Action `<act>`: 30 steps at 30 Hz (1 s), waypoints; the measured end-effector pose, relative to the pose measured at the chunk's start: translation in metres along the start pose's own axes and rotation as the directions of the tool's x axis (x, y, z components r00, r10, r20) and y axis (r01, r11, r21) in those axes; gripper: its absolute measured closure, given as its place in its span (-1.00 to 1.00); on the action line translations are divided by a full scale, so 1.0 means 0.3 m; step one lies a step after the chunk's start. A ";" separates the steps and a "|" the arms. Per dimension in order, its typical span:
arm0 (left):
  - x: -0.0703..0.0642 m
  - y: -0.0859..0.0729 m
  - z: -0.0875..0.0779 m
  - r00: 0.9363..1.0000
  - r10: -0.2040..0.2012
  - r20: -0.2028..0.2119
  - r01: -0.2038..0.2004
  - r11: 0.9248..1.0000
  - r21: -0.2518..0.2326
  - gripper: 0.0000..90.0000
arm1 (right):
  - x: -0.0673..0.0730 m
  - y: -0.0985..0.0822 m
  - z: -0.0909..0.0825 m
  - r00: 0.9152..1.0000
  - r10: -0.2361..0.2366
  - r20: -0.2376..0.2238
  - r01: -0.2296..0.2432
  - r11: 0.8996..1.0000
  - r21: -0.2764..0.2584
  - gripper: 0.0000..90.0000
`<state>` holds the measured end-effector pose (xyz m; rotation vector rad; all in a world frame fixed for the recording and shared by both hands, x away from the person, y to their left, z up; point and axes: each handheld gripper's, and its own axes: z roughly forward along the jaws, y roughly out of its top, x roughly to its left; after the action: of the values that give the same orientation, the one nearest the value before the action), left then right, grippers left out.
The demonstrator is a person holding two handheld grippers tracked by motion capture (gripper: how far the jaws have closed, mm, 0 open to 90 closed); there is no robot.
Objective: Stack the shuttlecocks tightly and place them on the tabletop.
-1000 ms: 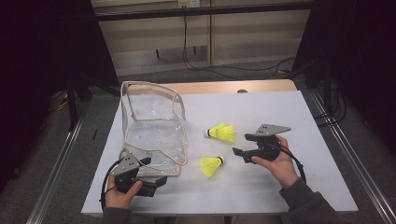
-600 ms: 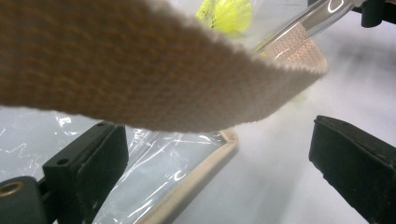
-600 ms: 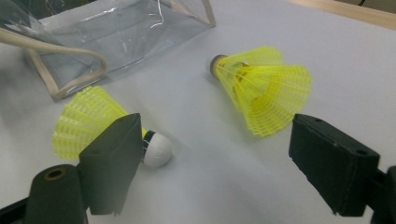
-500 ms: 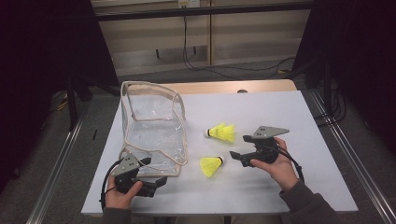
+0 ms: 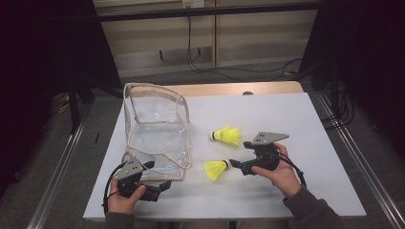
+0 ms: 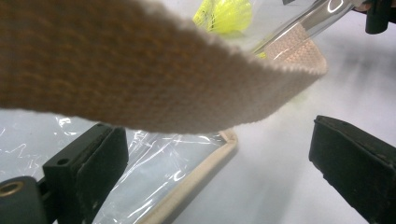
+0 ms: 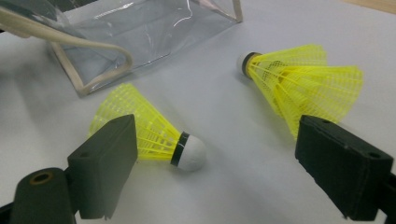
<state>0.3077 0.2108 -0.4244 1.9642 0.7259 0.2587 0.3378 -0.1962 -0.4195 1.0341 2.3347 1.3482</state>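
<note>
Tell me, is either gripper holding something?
Nothing is held. The right gripper is open around the nearer yellow plastic shuttlecock; the left gripper is open under the clear bag's beige strap.

Blurred and cut off at the top and left edges in the left gripper view: a beige strap (image 6: 140, 70) across most of the frame, covering much of the yellow shuttlecock (image 6: 224, 14) behind it. Cut off at the top edge of the right gripper view: the clear bag (image 7: 140, 28), with the lower left jaw hiding part of the near shuttlecock's (image 7: 154, 130) skirt. Partly hidden in the high view by the hand (image 5: 125, 200): the left gripper (image 5: 160, 188) body, jaw gap too small to judge there.
</note>
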 end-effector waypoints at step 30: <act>0.001 0.001 0.001 1.000 -0.001 -0.001 0.001 1.000 0.001 -0.90 | 0.075 0.008 0.069 0.997 -0.022 -0.074 0.023 1.000 0.014 -0.79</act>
<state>0.3081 0.2107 -0.4244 1.9643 0.7279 0.2586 0.3339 -0.1664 -0.4258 0.9752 2.4049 1.3857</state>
